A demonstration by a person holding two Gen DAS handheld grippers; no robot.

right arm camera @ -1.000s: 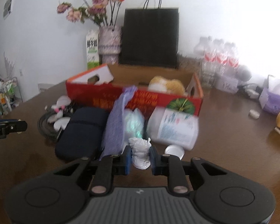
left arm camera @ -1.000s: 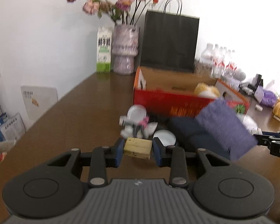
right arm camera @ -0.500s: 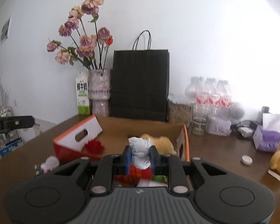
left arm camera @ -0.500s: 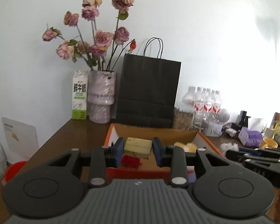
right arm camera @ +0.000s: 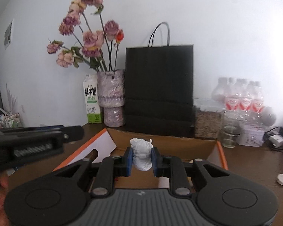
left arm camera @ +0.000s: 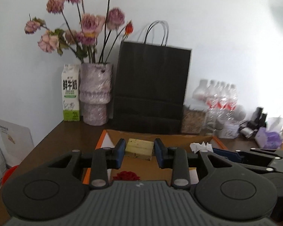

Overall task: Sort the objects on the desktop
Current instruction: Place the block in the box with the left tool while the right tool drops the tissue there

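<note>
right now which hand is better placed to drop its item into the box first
Either, slightly the left. The left tongs hold the yellow rectangular sponge block over the open orange cardboard box; the right tongs hold the crumpled white tissue nearer its front edge.

Brown table (right arm camera: pixel 245 162) with box (right arm camera: pixel 221 154), bag (right arm camera: pixel 159 86), vase (right arm camera: pixel 111 98)

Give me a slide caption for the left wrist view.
Left gripper holds a yellowish block above the open cardboard box.

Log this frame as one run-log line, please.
left gripper: shut on yellow block | right gripper: shut on crumpled tissue | both above cardboard box
</note>
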